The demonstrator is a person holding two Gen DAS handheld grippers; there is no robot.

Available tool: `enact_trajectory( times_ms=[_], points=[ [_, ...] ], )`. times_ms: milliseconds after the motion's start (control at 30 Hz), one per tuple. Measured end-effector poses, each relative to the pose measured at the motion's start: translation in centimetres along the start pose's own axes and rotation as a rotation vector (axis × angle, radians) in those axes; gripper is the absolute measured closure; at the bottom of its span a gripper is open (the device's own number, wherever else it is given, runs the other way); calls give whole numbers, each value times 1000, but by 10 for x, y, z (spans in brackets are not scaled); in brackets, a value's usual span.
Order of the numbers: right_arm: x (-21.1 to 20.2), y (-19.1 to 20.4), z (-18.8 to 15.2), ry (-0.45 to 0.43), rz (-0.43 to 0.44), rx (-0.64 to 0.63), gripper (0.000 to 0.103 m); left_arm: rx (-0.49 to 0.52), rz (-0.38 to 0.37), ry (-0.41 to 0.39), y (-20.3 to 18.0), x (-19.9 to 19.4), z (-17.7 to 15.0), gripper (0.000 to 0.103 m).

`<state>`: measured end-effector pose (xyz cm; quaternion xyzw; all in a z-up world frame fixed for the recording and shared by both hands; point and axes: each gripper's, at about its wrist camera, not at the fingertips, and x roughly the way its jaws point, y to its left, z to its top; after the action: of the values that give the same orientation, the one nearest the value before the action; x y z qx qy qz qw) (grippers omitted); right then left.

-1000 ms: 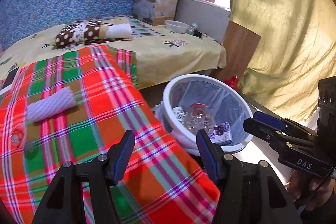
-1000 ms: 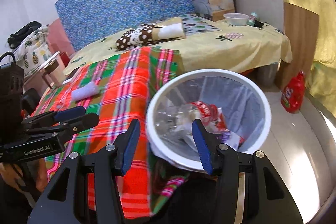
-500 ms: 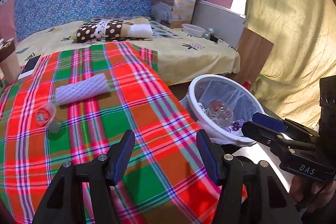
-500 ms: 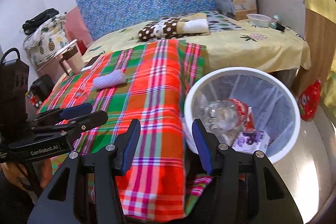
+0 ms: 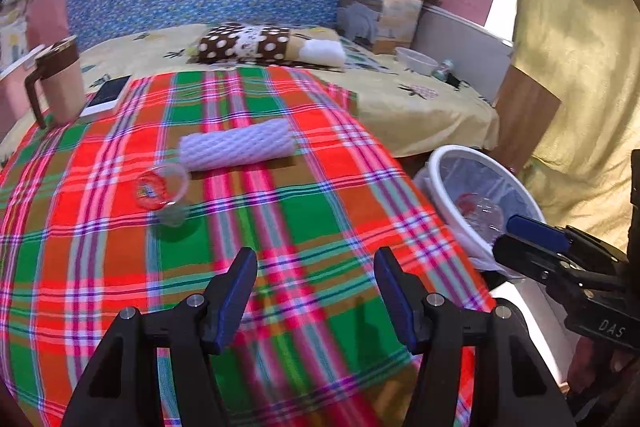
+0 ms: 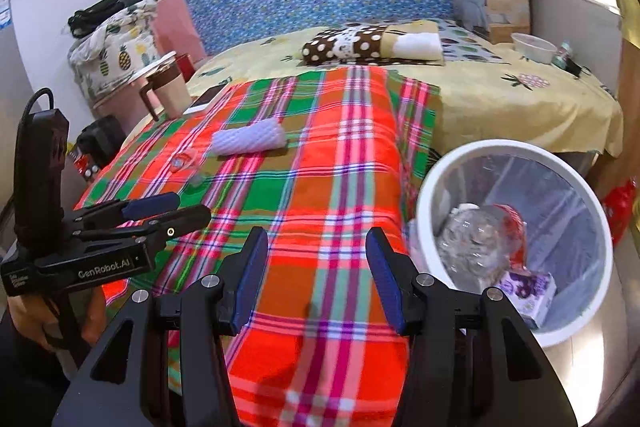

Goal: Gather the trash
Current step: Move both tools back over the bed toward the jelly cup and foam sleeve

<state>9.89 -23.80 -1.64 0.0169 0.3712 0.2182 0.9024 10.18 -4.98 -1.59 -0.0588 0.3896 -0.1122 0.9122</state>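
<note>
A white foam roll (image 5: 236,147) (image 6: 250,139) lies across the red-and-green plaid blanket (image 5: 320,211). Just in front of it a clear plastic cup (image 5: 162,189) (image 6: 184,161) with red inside lies tipped on its side. My left gripper (image 5: 316,291) (image 6: 188,209) hovers open over the blanket, short of both, with nothing between its fingers. Beside the bed stands a white trash bin (image 5: 436,167) (image 6: 424,195) lined with a clear bag. It holds a crushed plastic bottle (image 6: 476,243) and a small purple carton (image 6: 528,291). My right gripper (image 6: 316,267) (image 5: 506,237) is open and empty, left of the bin.
A lidded mug (image 5: 60,87) and a phone (image 5: 106,95) sit at the blanket's far left. A dotted pillow (image 5: 256,45), a cardboard box (image 5: 380,11) and a bowl (image 5: 416,61) lie farther back. A red bottle (image 6: 620,207) is on the floor behind the bin.
Both views have swung left, away from the bin and onto the plaid blanket. The foam roll and cup now sit nearer the middle. Both grippers stayed open.
</note>
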Motion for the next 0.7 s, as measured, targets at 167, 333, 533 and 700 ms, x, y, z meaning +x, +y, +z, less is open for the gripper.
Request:
enact_trajectory(
  times_ms=[167,333,533,700],
  points=[
    [10,6,4,18,10,-28,50,-50,45,-11,25,-1,3,43],
    [18,10,10,28,25,-44,50,-104,105,-25,53,-2,8,42],
    [33,15,26,35,44,-64,50,-145,166,-25,80,7,19,42],
    [49,18,39,47,66,-80,50,-149,191,-4,91,24,26,41]
  ],
)
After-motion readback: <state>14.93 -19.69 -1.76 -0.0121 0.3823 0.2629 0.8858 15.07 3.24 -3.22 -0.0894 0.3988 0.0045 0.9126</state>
